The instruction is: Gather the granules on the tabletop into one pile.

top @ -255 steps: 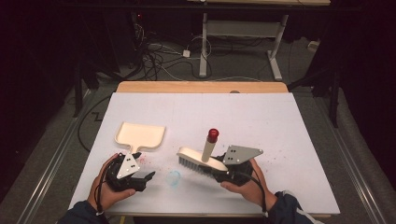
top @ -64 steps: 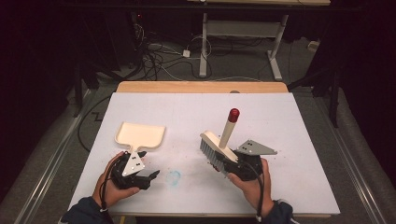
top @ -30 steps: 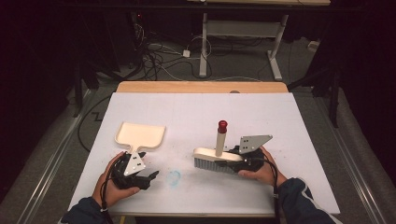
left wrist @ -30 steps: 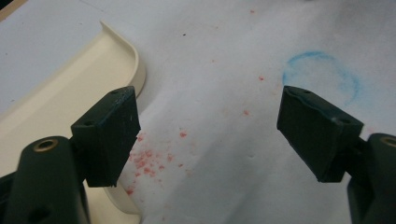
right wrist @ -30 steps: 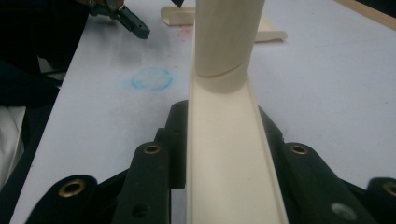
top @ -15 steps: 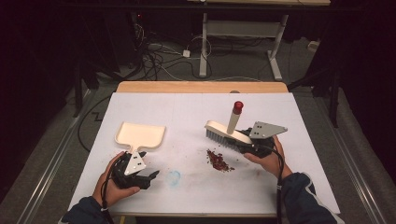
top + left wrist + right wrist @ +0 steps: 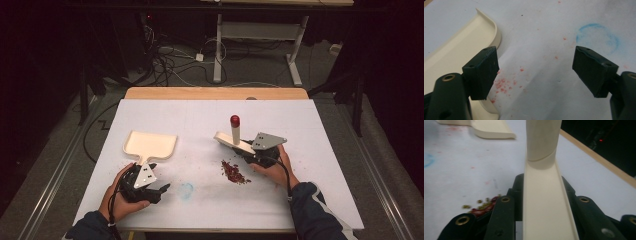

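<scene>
Nearest the person, the left gripper [image 7: 150,187] rests on the white table [image 7: 310,200] with its jaws spread and nothing between them; its own view shows only bare tabletop and faint red specks in the gap. Just right of it lies a faint blue ring [image 7: 186,190] drawn on the surface.

Farther out and to the right, a small pile of red crumbs [image 7: 234,172] sits on the table, touching neither tool. Just beyond it the right gripper [image 7: 255,152] has its jaws pressed onto the cream brush [image 7: 234,142], whose red-tipped handle stands up.

Far left lies the cream dustpan [image 7: 150,145], its mouth facing away, well apart from the crumbs.

To sweep well, the brush should probably come down on the right side of the pile, bristles flat to the table, and draw the crumbs leftward in short strokes, while the free gripper takes the dustpan handle to meet them.

The right gripper view shows the brush back clamped squarely between the jaws; the high view shows how far pile and pan lie apart.
</scene>
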`<state>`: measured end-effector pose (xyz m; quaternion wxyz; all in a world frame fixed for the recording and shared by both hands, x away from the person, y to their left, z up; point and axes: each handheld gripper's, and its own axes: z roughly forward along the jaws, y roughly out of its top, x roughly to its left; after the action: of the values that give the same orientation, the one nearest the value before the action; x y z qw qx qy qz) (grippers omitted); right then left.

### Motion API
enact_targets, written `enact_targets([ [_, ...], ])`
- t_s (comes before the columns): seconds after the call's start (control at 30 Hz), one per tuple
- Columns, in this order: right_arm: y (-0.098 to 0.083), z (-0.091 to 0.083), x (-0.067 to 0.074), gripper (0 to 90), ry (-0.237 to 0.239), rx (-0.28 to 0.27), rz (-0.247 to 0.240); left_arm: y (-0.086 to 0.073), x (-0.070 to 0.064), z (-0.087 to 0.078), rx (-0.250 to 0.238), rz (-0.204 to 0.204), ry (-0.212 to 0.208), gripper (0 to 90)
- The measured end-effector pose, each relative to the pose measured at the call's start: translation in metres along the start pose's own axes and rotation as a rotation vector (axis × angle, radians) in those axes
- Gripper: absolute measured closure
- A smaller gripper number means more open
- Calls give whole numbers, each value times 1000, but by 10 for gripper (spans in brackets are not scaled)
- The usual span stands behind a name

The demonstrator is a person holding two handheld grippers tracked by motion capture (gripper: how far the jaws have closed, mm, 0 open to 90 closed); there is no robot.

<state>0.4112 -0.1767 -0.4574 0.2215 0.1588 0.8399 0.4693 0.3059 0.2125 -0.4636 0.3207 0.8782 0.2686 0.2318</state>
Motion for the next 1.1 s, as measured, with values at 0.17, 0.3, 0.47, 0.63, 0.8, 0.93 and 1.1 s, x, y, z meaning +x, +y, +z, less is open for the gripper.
enact_targets([
  [0.17, -2, -9, 19, 667, 58, -3, -41, 0, -1, -2, -4, 1, 1, 207],
  [0.3, -1, -18, 32, 668, 94, -8, -84, 1, -1, -1, -2, 5, 0, 207],
  [0.47, 1, -24, 36, 671, 68, -6, -96, 2, -1, 0, -4, 8, -3, 207],
  [0.63, 6, -36, 31, 672, 21, -48, -69, 2, -1, -1, -6, 9, -2, 207],
  [0.8, 12, -47, 17, 673, -82, -72, -3, 2, 0, -1, -8, 6, 2, 207],
  [0.93, 12, -40, -2, 673, -209, -42, 33, 3, -1, -1, -8, 6, 1, 207],
  [1.1, 3, -19, -22, 673, -281, 16, 50, 3, 0, 1, -2, 2, -2, 207],
])
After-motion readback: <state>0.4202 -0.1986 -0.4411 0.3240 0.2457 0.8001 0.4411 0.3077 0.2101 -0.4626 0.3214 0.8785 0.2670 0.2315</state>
